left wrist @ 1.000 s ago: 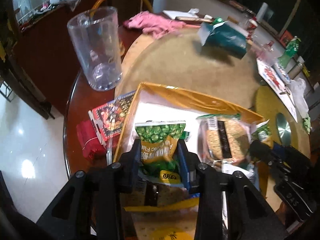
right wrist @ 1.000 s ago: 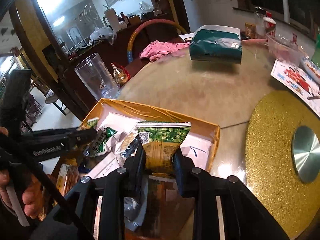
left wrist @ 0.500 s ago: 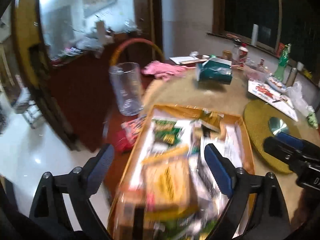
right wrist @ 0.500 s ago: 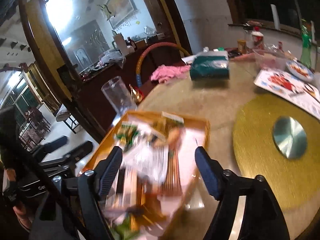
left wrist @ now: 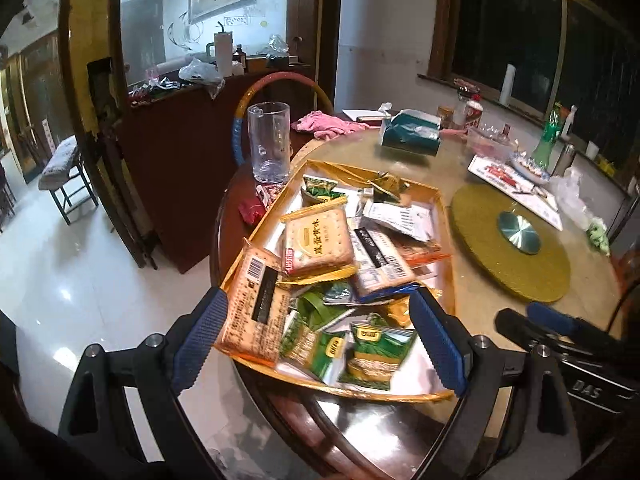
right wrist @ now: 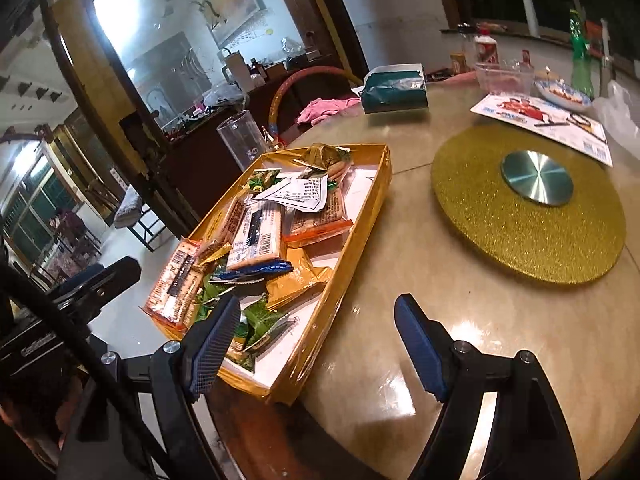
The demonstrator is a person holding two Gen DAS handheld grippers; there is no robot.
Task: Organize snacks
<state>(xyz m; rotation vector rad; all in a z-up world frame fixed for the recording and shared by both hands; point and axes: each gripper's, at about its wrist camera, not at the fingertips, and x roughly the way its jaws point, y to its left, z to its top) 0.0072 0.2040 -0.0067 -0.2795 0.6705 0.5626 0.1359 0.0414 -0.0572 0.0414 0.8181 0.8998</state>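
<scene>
Both claws, the left claw (left wrist: 320, 336) and right claw (right wrist: 316, 344), have just been opening and stand apart, empty, near the gold tray (left wrist: 446, 216) of snack packets (left wrist: 318, 240) on the tabletop (right wrist: 400, 248). Pick one loose top packet, grip its flat edge, and lift cleanly.

Overall light: we see a dim, warm indoor room, with dark window panes (left wrist: 508, 32) at the far side.
Source: we find the brightest patch on the glass panel (right wrist: 132, 20) beyond the table's far left edge, blown out to white.
Glare: we note shiny reflections on the table (right wrist: 404, 396) near its front edge, and on the white floor (left wrist: 60, 292).
Sharpness: we read the snack packets (left wrist: 320, 240) clearly; both views are sharp.
Distortion: we see straight frames bowing and black corners in both fisheye views.
</scene>
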